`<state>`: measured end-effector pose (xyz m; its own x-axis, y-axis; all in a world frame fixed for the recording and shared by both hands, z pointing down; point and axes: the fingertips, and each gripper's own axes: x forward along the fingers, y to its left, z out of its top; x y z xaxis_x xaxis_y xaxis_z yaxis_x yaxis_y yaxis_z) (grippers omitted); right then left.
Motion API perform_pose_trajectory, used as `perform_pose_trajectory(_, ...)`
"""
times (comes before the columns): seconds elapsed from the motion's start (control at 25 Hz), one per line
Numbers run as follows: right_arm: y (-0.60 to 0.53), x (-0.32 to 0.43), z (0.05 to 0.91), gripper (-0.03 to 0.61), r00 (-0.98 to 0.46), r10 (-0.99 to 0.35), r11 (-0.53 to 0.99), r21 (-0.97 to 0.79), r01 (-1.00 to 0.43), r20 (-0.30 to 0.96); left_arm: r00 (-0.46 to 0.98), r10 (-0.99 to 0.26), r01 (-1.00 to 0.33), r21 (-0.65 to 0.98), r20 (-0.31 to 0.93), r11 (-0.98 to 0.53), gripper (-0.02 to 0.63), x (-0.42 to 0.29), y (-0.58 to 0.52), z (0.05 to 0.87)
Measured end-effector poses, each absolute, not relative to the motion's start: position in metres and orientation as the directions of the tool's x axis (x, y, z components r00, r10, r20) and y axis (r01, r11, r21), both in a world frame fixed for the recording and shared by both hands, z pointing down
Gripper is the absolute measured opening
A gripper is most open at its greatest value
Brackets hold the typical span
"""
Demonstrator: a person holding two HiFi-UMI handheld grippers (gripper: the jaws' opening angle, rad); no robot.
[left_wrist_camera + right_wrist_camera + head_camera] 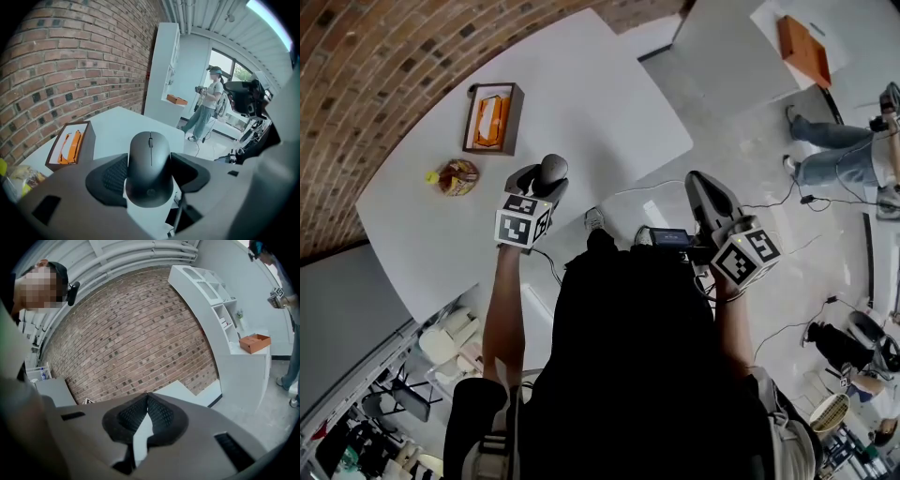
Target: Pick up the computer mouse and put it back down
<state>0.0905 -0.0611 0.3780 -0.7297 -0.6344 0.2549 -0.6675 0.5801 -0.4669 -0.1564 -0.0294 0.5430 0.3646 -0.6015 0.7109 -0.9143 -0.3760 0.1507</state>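
Left gripper: clenched on the mouse, jaws pressing its two long sides about midway along the body, ribbed pads seated against the shell. Right gripper: jaws pressed together with nothing between them, held off the table's edge over the floor, at 3 o'clock from the left one. Location of the mouse: in the left jaws above the near edge of the table, judged lifted clear of the surface. Step in hand, as assessed: the set-down. Recommended practice: lower straight and level until the underside sits flat, place it further in from the edge, then part the jaws evenly so neither side drags it. The smooth, rounded shell could slip if the grip eases before contact. Condition of the mouse: matt dark grey, low oval, scroll wheel on the centre line pointing away from the camera, faint logo at the near end, no cord seen. Beyond it, a box with orange contents lies at 11 o'clock and a snack packet at 9 o'clock, both well apart from the mouse.
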Motion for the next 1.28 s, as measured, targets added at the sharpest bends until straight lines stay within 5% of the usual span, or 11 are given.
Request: perform_pose_trajectory(1.28,-0.043,0.181,0.369,0.017,-0.766,-0.603,0.622,-0.470,-0.626,0.221,0.550,-0.800,-0.749,0.566,0.241,-0.345,0.301,-0.042,-0.003,0.391)
